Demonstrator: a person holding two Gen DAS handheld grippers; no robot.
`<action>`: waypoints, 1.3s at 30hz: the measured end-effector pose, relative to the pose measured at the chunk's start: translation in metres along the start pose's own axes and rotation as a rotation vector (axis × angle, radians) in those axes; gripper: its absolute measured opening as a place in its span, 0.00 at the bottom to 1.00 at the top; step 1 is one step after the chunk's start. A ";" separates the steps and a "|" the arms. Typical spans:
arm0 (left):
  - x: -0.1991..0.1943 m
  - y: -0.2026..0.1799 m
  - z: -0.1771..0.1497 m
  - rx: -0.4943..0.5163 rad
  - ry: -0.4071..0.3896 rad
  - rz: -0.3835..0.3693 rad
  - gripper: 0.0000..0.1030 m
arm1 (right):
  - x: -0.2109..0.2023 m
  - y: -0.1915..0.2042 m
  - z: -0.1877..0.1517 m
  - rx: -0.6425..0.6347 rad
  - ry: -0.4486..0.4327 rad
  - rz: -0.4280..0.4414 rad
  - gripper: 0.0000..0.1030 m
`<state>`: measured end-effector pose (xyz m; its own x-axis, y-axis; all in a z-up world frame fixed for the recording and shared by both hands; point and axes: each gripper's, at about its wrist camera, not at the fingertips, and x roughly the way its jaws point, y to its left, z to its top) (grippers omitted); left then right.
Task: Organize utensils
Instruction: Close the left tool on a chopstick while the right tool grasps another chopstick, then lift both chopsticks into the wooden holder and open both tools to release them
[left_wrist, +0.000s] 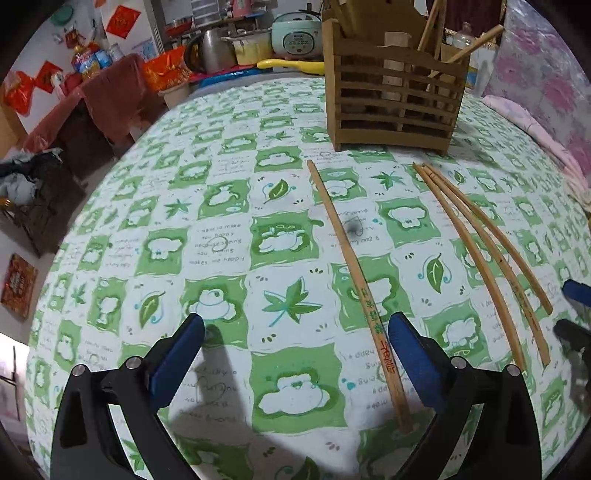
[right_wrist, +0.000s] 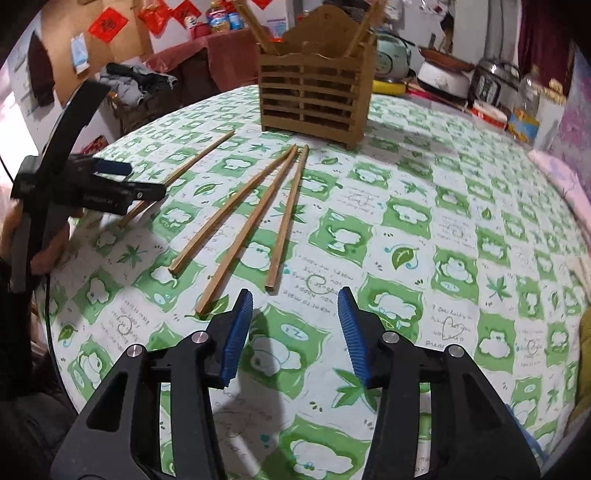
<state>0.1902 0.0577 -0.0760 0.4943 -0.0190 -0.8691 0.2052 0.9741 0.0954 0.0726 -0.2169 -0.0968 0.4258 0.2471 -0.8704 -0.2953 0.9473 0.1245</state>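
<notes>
On the green-patterned tabletop (right_wrist: 424, 192), four loose chopsticks (right_wrist: 236, 210) lie in front of the slatted wooden holder (right_wrist: 314, 99) with more sticks standing inside, left gripper (left_wrist: 295, 332) fingers wide apart, right gripper (right_wrist: 295, 314) fingers apart, both empty above the cloth.

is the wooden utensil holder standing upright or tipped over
Upright. The wooden utensil holder sits flat on its base on the tablecloth, slats level, with chopsticks poking up from its open top.
</notes>
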 end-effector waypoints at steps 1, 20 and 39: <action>-0.002 -0.002 -0.001 0.011 -0.012 0.023 0.95 | 0.000 -0.001 0.000 0.005 0.001 0.001 0.47; -0.032 -0.039 -0.039 0.043 -0.075 0.011 0.14 | -0.002 0.000 -0.001 0.006 -0.016 0.005 0.47; -0.033 -0.034 -0.037 0.003 -0.090 0.007 0.05 | 0.007 0.011 0.004 0.029 0.006 0.049 0.06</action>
<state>0.1354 0.0332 -0.0682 0.5692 -0.0327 -0.8215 0.2039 0.9736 0.1025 0.0756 -0.2036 -0.0997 0.4062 0.2922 -0.8658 -0.2911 0.9395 0.1805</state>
